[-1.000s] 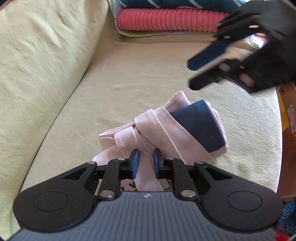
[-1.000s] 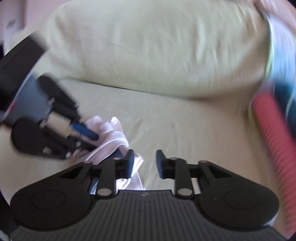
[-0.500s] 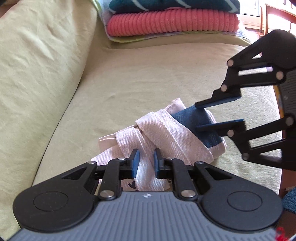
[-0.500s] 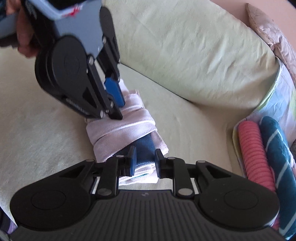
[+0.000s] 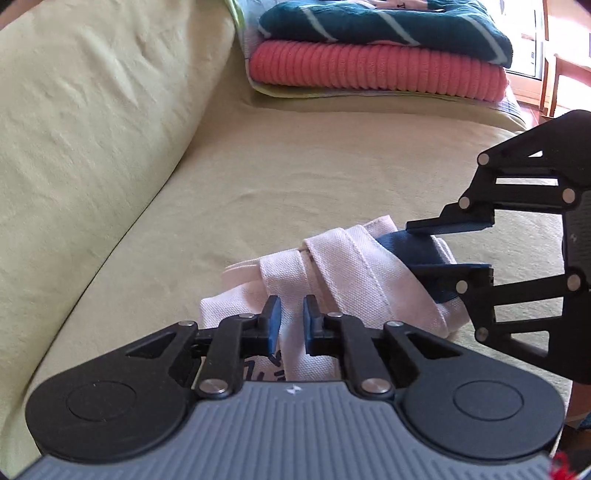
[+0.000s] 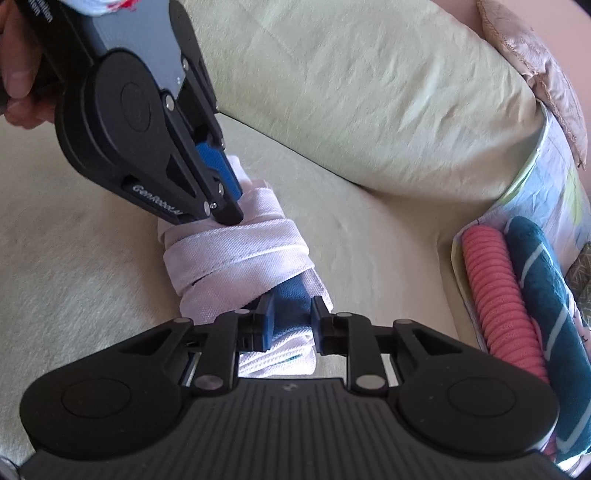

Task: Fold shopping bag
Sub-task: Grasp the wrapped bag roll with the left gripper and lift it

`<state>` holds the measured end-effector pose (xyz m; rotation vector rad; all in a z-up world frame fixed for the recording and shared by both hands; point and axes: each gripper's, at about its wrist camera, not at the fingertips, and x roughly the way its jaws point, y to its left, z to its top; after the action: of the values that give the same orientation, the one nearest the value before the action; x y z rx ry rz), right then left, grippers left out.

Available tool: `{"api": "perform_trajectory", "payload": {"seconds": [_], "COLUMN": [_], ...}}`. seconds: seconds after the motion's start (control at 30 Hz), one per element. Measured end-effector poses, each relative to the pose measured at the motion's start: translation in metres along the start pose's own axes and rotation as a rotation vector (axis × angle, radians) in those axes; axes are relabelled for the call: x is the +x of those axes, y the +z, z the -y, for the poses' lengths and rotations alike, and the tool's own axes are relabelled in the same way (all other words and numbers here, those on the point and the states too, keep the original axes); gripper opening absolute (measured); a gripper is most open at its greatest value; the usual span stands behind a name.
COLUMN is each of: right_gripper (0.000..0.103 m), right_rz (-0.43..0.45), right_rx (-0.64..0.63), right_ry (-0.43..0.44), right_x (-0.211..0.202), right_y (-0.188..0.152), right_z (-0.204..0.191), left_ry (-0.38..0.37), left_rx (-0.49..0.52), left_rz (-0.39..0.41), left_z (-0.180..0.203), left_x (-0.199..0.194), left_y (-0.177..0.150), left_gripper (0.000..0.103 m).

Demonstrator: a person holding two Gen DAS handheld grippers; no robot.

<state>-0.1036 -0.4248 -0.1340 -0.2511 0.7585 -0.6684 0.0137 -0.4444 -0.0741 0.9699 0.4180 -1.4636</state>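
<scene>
The shopping bag is a rolled white canvas bundle with its straps wound around it and a dark blue patch at one end. It lies on the sofa seat. My left gripper has its jaws closing on white fabric at the near end; in the right wrist view the left gripper bears down on the bag from above. My right gripper is shut on the blue end, and in the left wrist view the right gripper has one finger above that end and one below.
The sofa's pale green back cushion rises along the left. Folded coral and teal towels are stacked at the seat's far end. A person's hand holds the left gripper. A pink cushion sits on the sofa's corner.
The right gripper came down from the upper right and slid its fingers around the bag's blue end. The left gripper kept its place on the bundle's other end.
</scene>
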Motion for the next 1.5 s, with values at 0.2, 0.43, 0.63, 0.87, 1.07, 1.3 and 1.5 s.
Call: {"api": "perform_trajectory", "payload": {"seconds": [0.2,0.43,0.63,0.87,1.07,1.3,1.5], "right_gripper": [0.020,0.020,0.020,0.020,0.019,0.016,0.054], "right_rz": [0.043,0.071,0.086,0.086,0.095,0.146,0.205], "right_rx": [0.040,0.022,0.036,0.040,0.050,0.007,-0.111], "right_ry": [0.029,0.071,0.122,0.186,0.221,0.161,0.103], "right_x": [0.004,0.004,0.005,0.011,0.015,-0.001,-0.035], "right_y": [-0.004,-0.010,-0.012,-0.009,-0.010,-0.007,-0.011], "right_z": [0.004,0.008,0.016,0.025,0.031,0.028,-0.006], "left_ry": [0.081,-0.151,-0.284,-0.283,-0.221,-0.174,-0.183], "left_rx": [-0.151,-0.884,-1.195,-1.368,-1.368,-1.245,-1.227], "left_rz": [-0.012,0.084,0.145,0.224,0.236,0.157,0.139], "left_z": [-0.003,-0.037,-0.043,-0.054,-0.053,-0.058,-0.059], "left_x": [-0.026,-0.063,-0.031,0.006,0.036,0.035,0.038], "left_y": [0.001,-0.066,-0.101,-0.108,-0.090,-0.061,-0.059], "left_gripper": [0.025,0.054,0.056,0.060,0.060,0.058,0.058]}}
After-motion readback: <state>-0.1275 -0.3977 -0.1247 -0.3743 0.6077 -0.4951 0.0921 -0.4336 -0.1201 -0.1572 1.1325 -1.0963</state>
